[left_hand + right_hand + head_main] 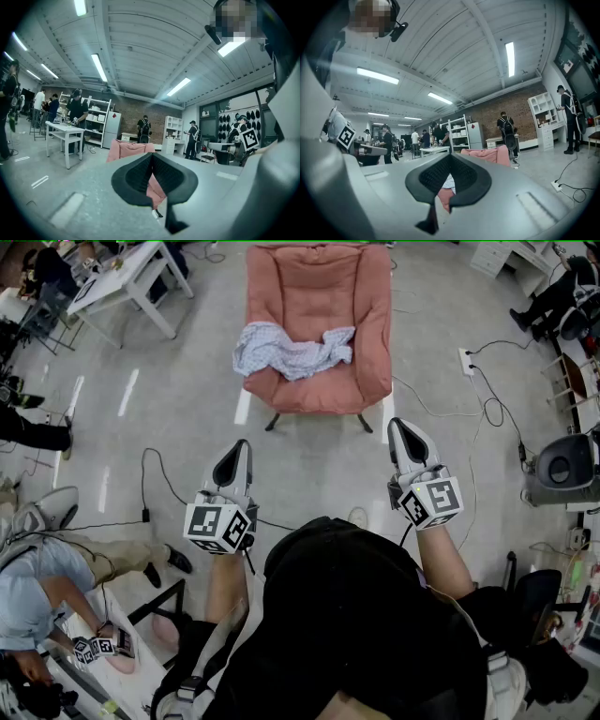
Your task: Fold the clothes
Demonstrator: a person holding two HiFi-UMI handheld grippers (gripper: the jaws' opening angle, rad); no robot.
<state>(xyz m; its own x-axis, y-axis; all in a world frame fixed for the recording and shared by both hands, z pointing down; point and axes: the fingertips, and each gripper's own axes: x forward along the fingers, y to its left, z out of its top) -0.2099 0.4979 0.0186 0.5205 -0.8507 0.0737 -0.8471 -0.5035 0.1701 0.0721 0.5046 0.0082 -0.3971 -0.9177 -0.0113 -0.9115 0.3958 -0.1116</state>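
A crumpled pale blue-and-white garment (pixel 292 351) lies on the seat of a pink armchair (pixel 319 296) at the top middle of the head view. Both grippers are held out over the bare floor short of the chair, well apart from the garment. My left gripper (pixel 242 446) is shut with nothing in it, and so is my right gripper (pixel 399 427). The left gripper view shows its closed jaws (pixel 151 155) with the armchair (pixel 125 149) behind them. Past the closed jaws (pixel 449 157) in the right gripper view, the armchair (pixel 487 154) and a sliver of the garment (pixel 448 183) show.
A white table (pixel 127 277) stands at the back left. A person (pixel 42 587) crouches at the lower left beside another pair of marker cubes. Cables (pixel 159 486) and a power strip (pixel 466 361) lie on the floor. A grey round machine (pixel 565 470) sits at the right edge. People stand at the far shelves.
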